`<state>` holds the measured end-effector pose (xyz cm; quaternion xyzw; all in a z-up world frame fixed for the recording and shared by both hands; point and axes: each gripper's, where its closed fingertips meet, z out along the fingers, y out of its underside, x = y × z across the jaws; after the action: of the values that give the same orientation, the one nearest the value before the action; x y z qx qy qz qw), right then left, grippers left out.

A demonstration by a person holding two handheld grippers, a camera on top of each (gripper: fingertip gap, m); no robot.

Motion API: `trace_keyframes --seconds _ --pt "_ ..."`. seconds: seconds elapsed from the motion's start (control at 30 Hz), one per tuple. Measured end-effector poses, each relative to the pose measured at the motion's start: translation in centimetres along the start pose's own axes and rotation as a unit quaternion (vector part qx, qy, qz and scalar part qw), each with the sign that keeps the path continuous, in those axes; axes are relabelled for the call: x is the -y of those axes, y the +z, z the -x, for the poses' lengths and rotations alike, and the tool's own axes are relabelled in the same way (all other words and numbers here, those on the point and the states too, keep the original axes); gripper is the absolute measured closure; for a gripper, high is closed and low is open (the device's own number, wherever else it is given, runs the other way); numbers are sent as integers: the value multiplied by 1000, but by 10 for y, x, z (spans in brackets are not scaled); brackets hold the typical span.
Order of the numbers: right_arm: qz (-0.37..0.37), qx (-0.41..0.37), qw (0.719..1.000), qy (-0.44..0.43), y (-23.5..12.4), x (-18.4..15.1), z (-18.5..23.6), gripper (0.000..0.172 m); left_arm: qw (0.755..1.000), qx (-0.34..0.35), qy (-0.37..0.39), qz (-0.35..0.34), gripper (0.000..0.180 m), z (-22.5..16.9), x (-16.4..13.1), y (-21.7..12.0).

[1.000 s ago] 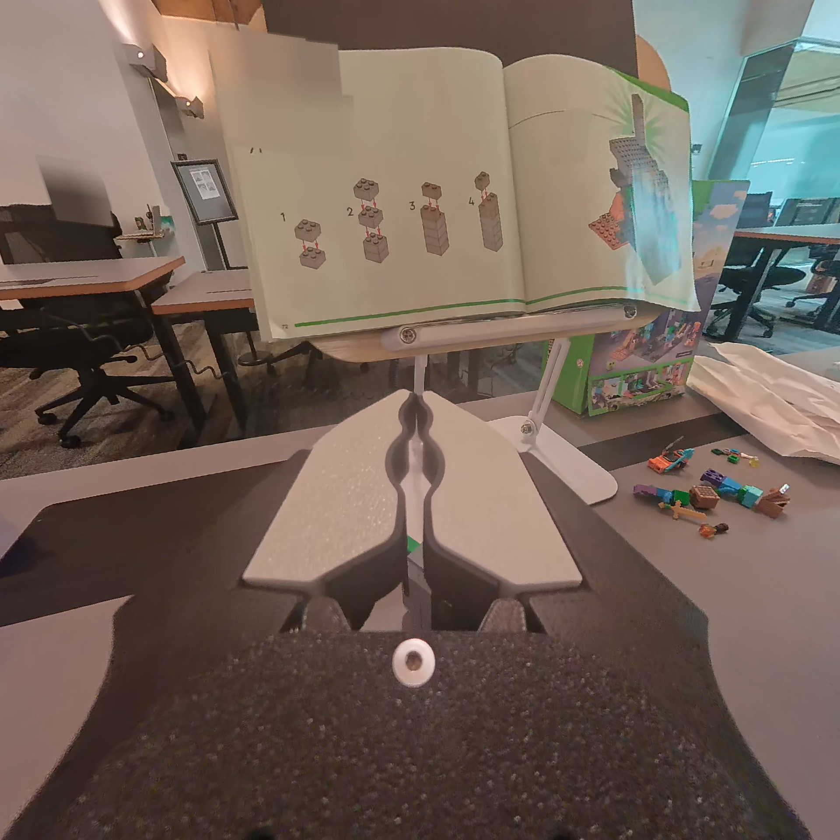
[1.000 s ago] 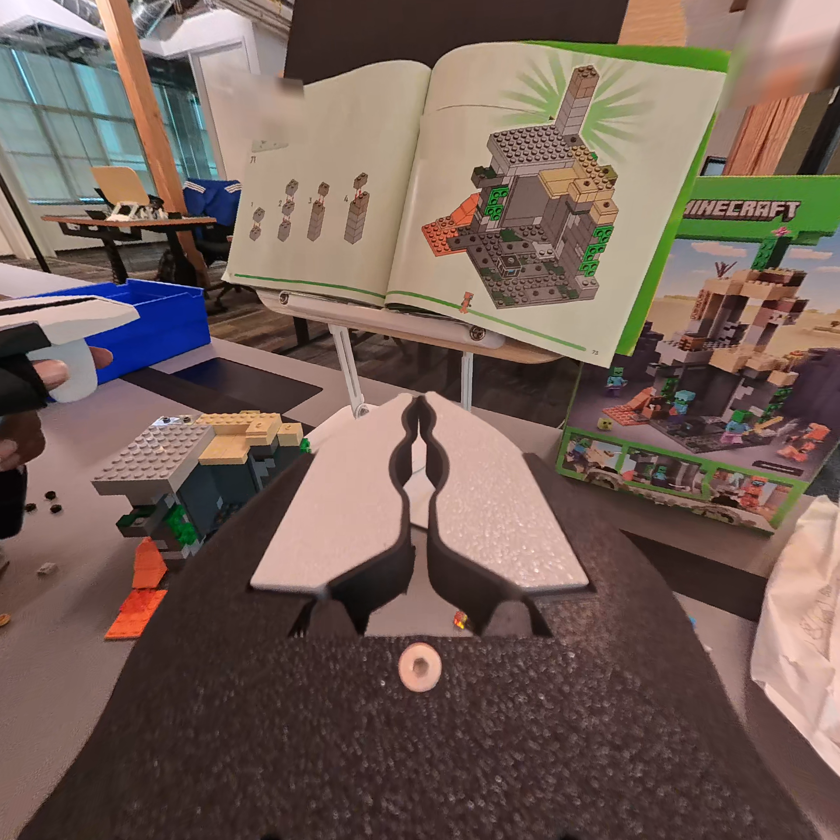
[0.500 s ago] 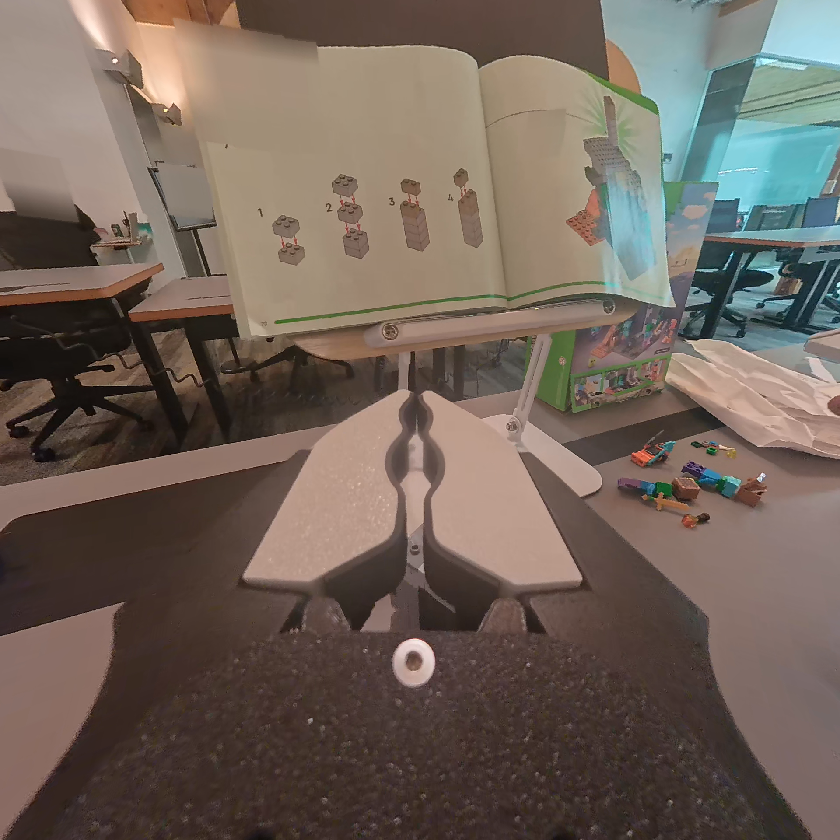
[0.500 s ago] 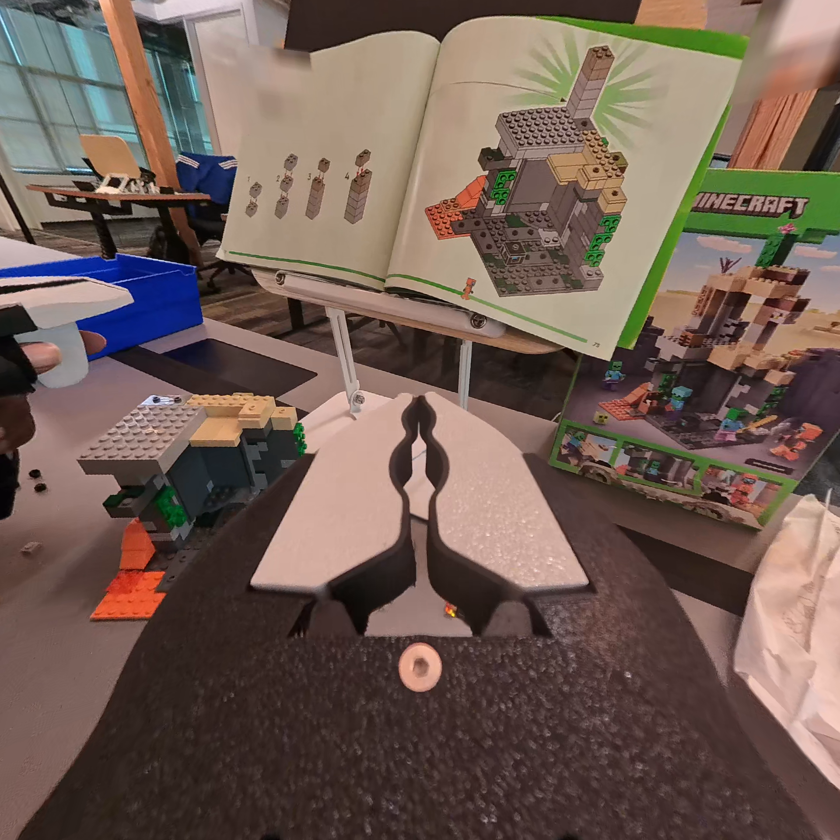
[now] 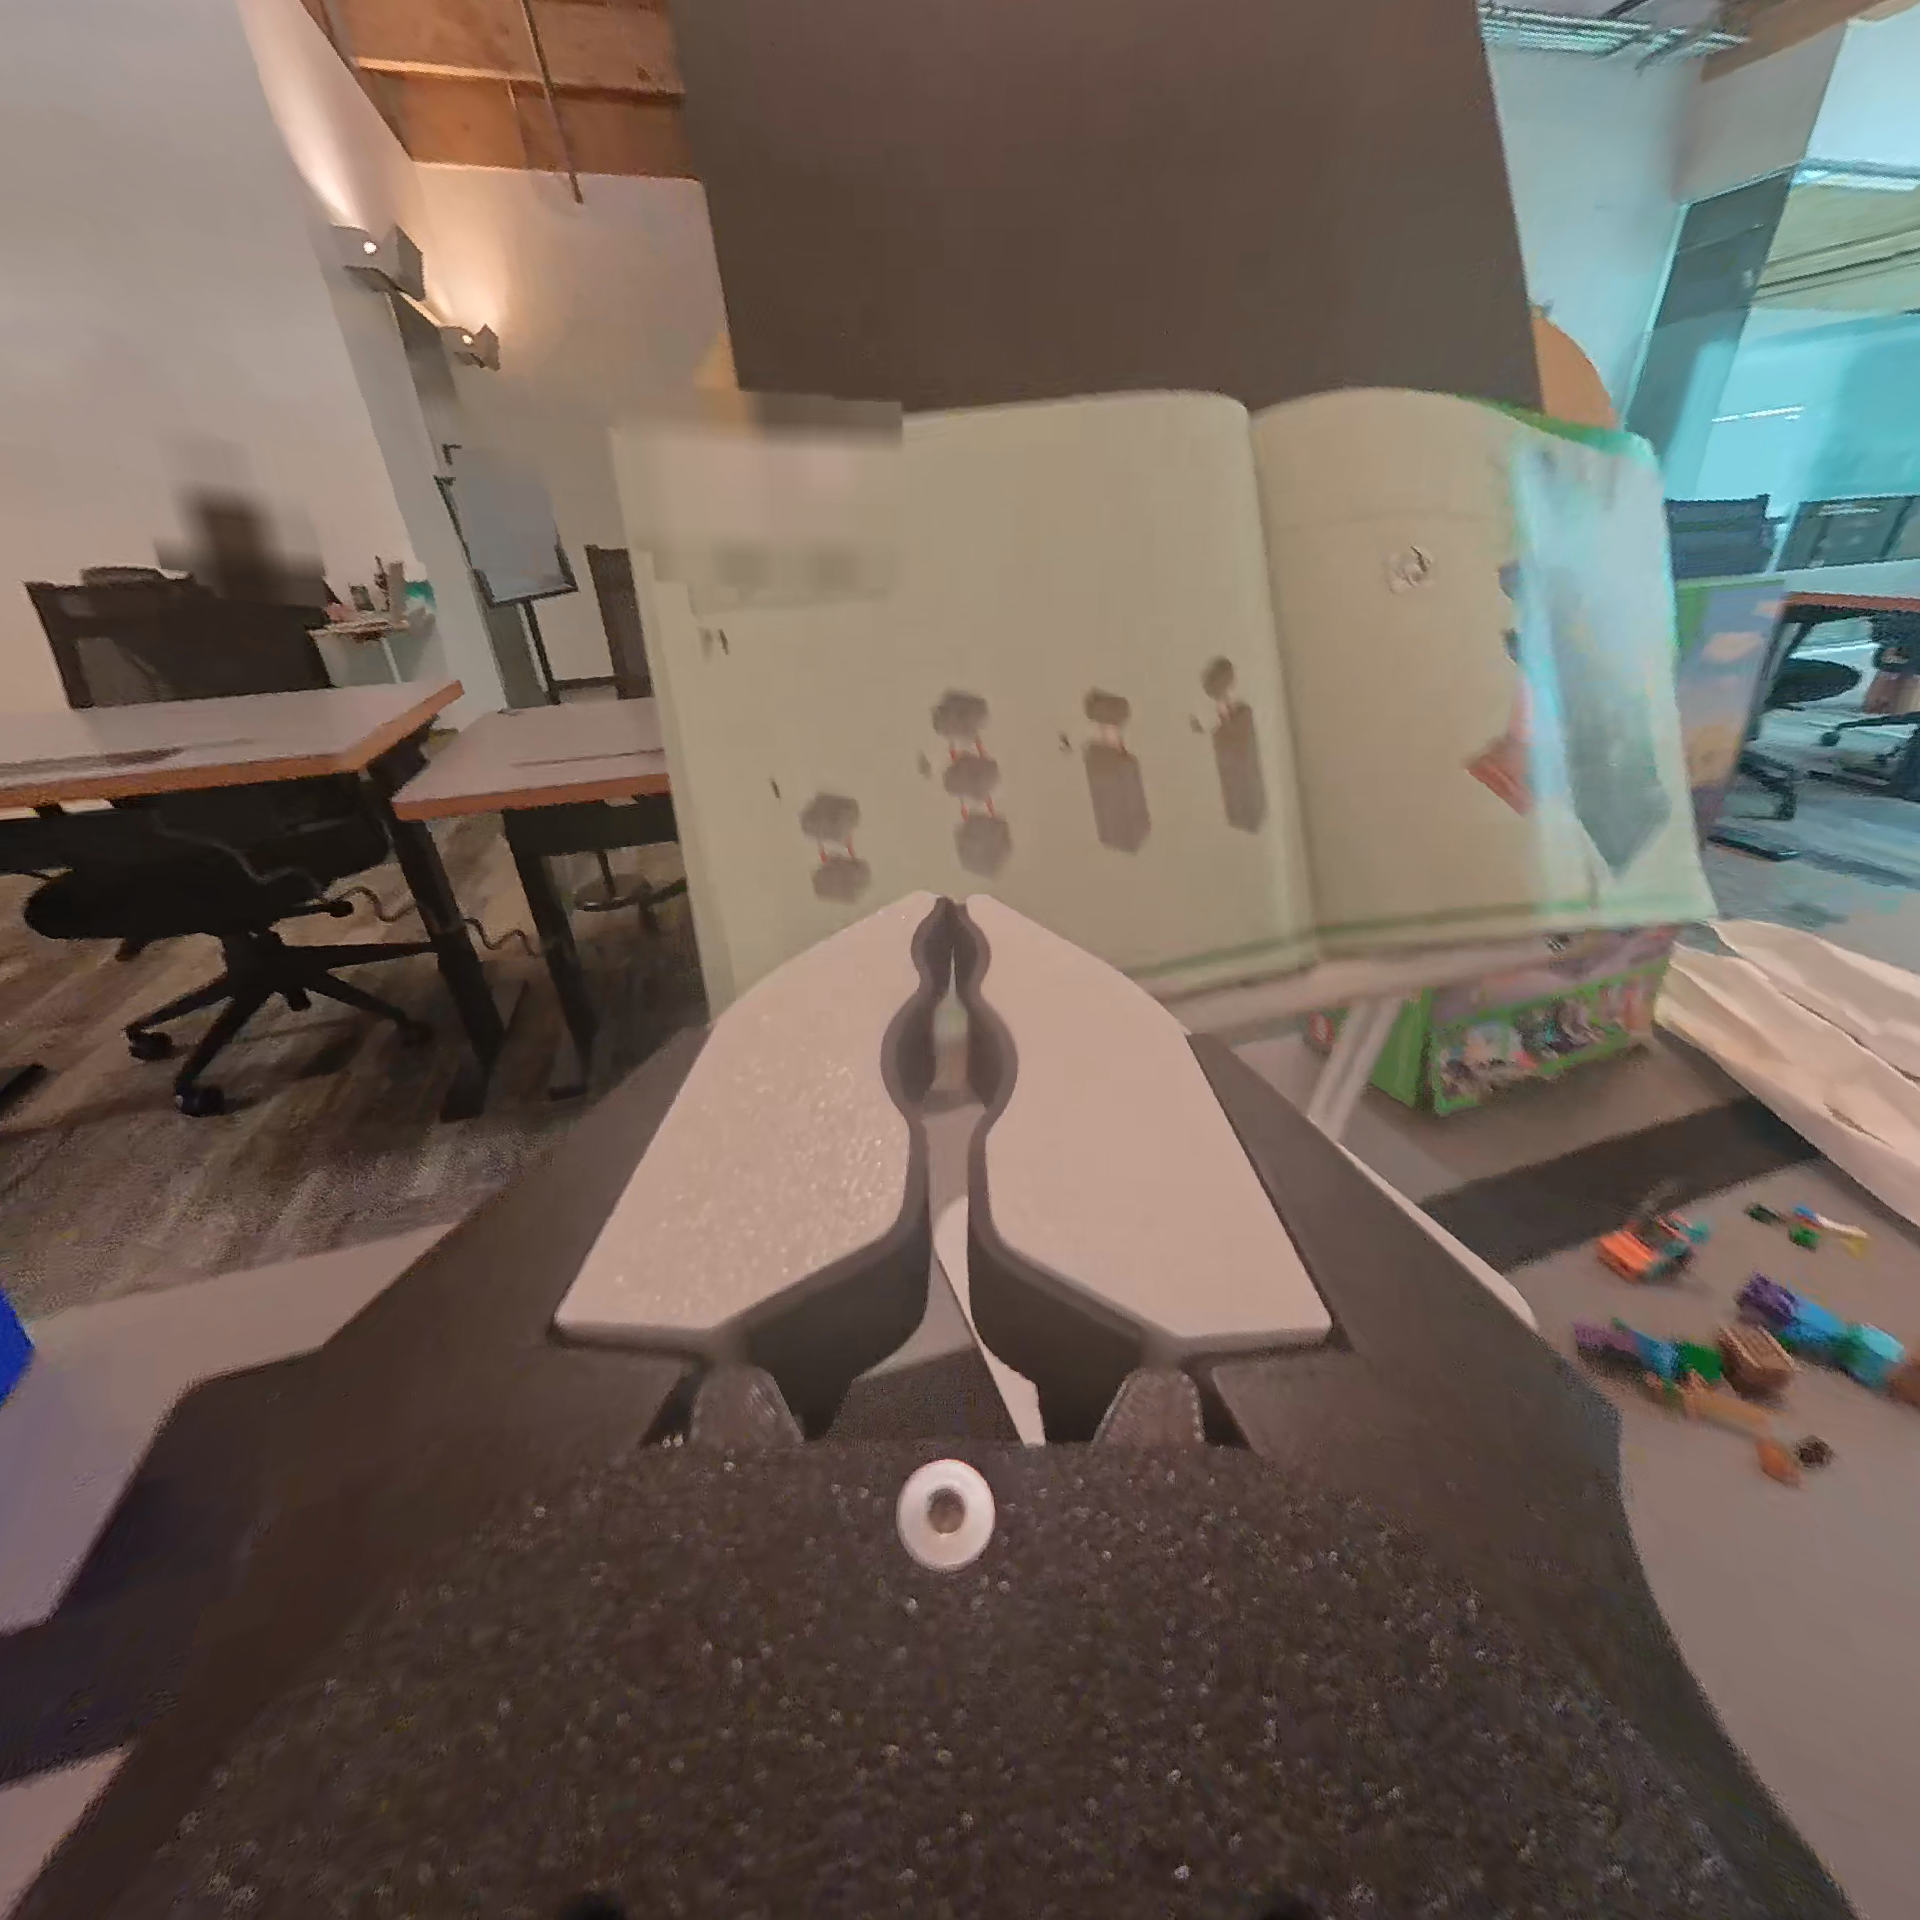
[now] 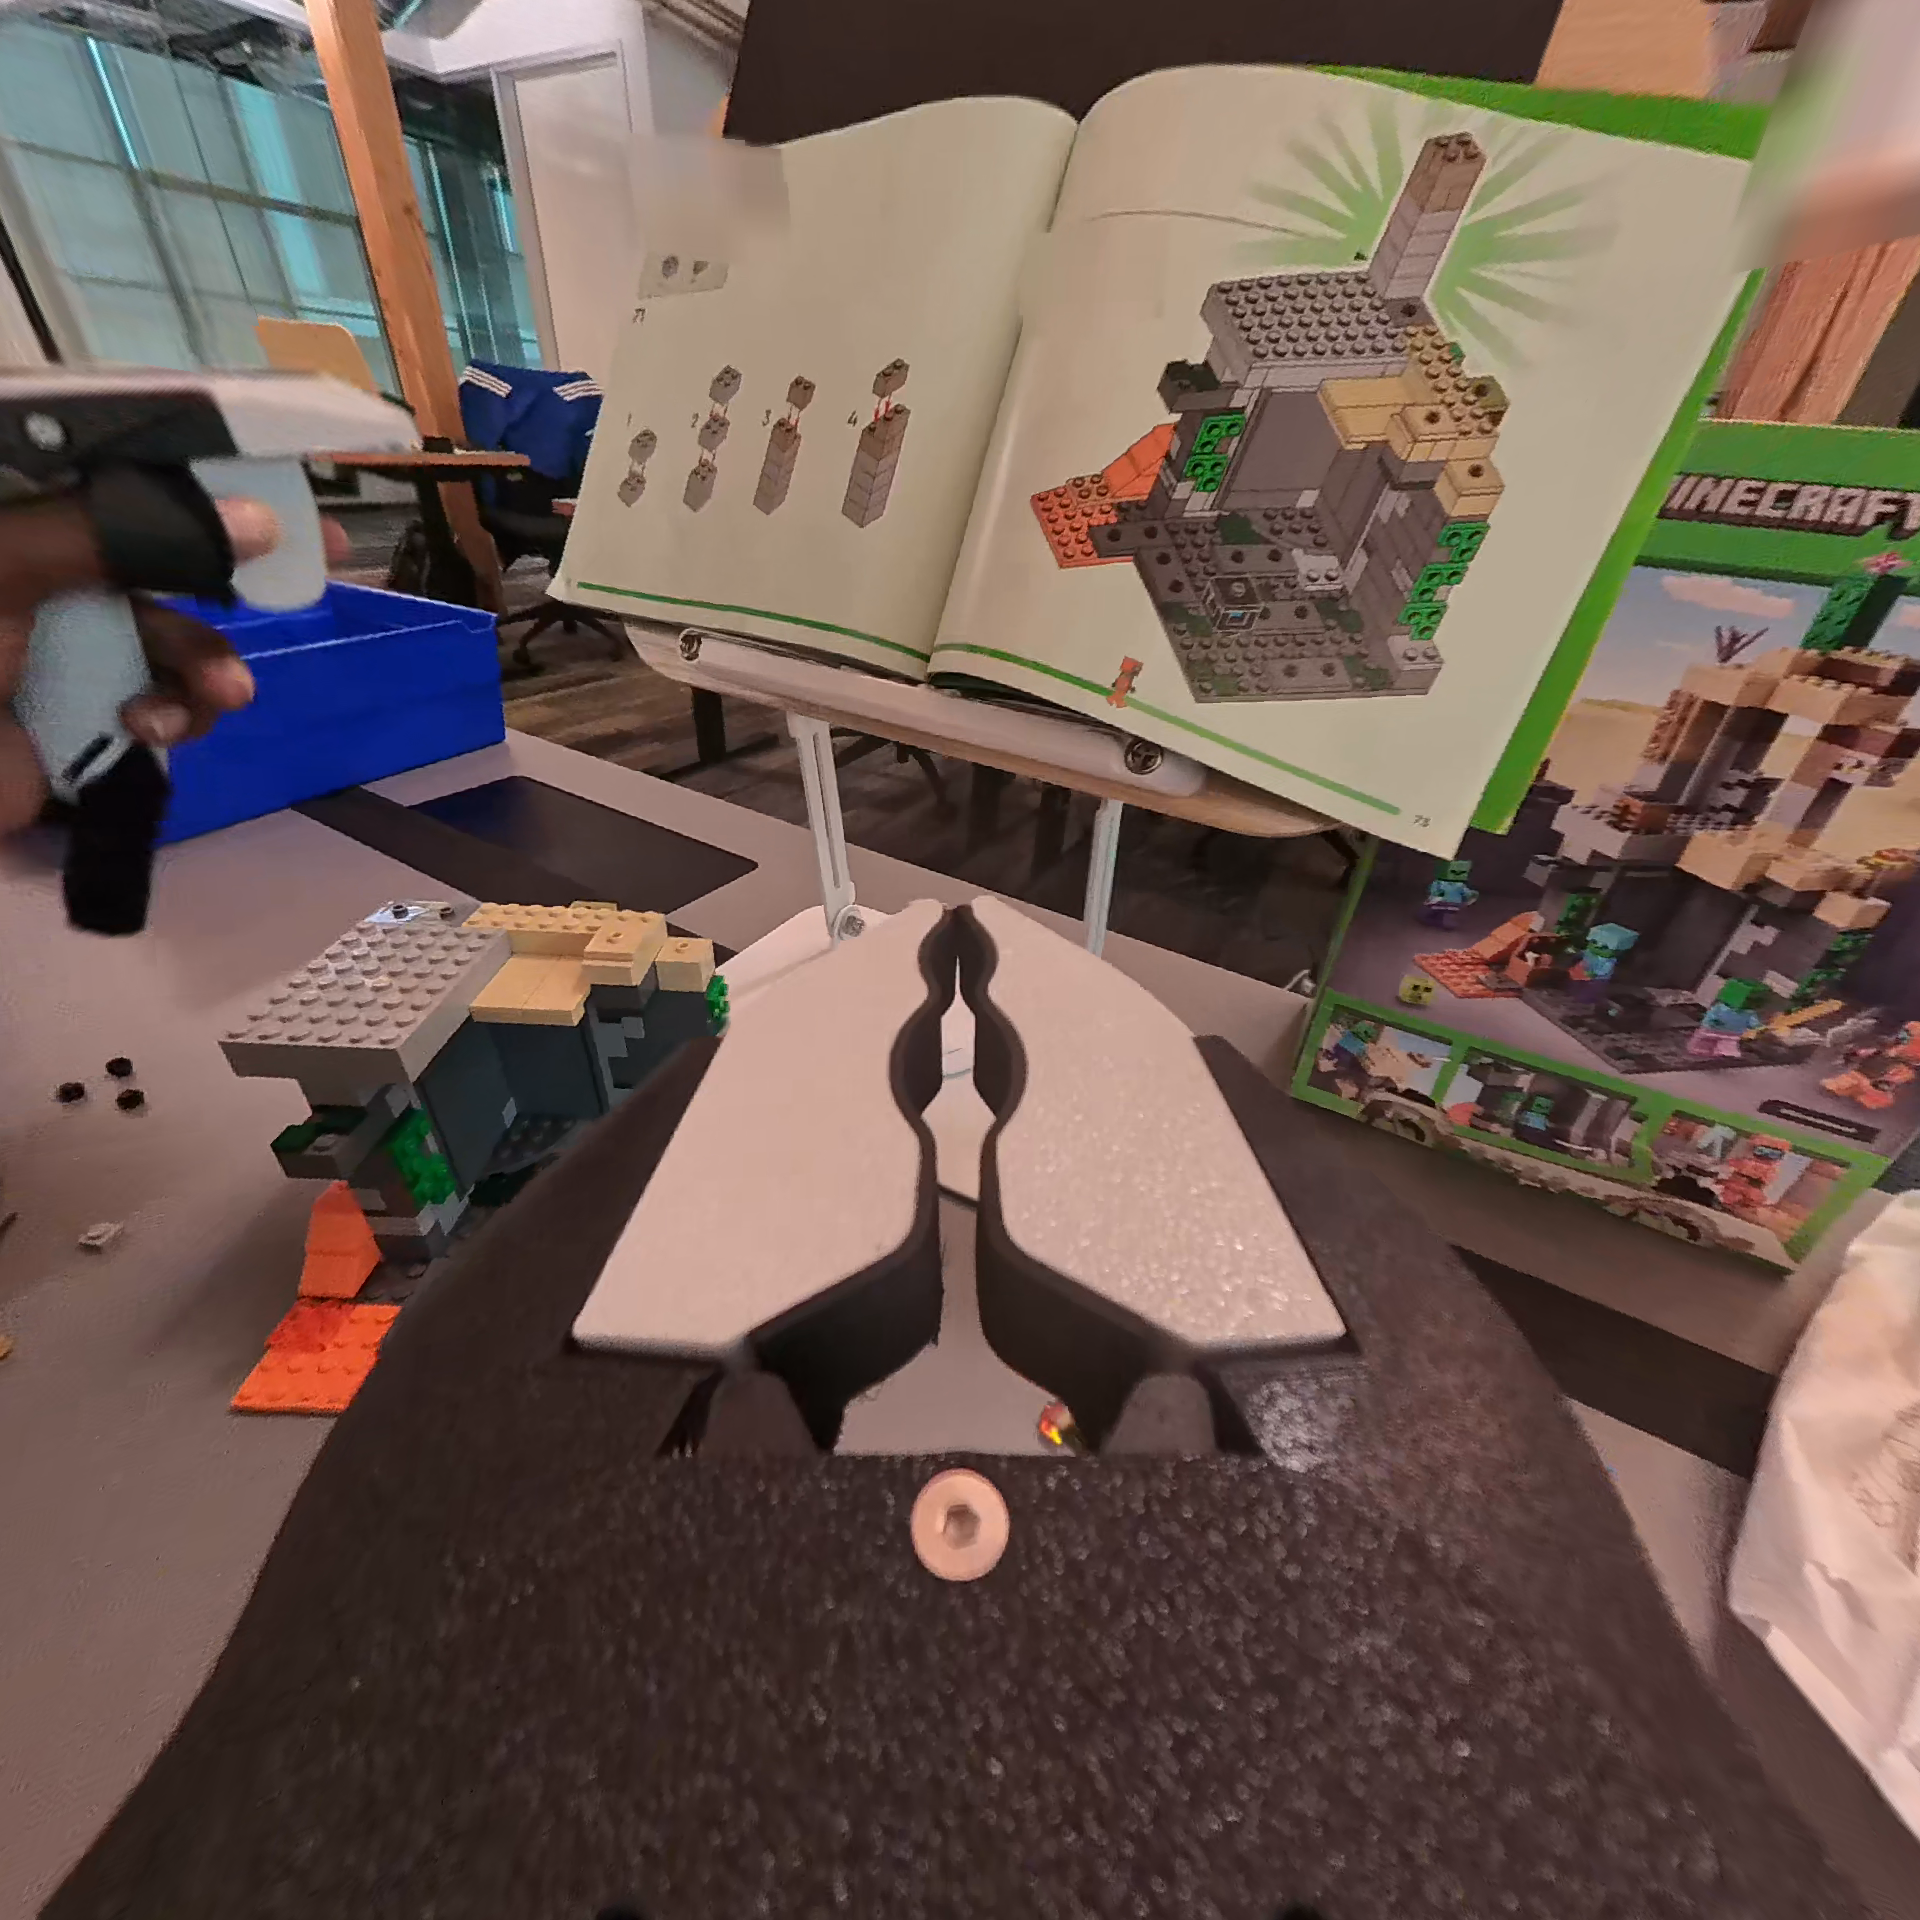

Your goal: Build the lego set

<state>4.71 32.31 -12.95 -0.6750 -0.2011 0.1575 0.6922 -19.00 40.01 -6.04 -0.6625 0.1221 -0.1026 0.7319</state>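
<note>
Both grippers, left and right, were pressed together on nothing, facing the booklet; the brick model stood near the right one.

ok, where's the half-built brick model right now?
In the right wrist view the brick model sits on the grey table, left of the shut right tool, below and left of the open instruction booklet, in front of the blue bin.

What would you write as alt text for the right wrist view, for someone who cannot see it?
A closed two-finger gripper, holding nothing, points over a grey table at an open building-instruction booklet on a white stand. A half-built toy brick model sits to its left, the set's green box to its right, and a hand with the other gripper at far left.
</note>
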Motion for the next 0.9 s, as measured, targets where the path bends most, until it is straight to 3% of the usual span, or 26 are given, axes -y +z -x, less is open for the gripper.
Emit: trace_keyframes --seconds 0.17,0.33,0.9 --pt "0 -16 1000 13 -2 -1 -14 172 999 26 25 13 180 22 32 46" --pt "-2 -29 1000 10 -5 -2 -24 172 997 46 48 36 180 36 34 78" --pt "-2 -38 999 5 -4 -4 -27 172 997 21 64 26 180 19 32 95"
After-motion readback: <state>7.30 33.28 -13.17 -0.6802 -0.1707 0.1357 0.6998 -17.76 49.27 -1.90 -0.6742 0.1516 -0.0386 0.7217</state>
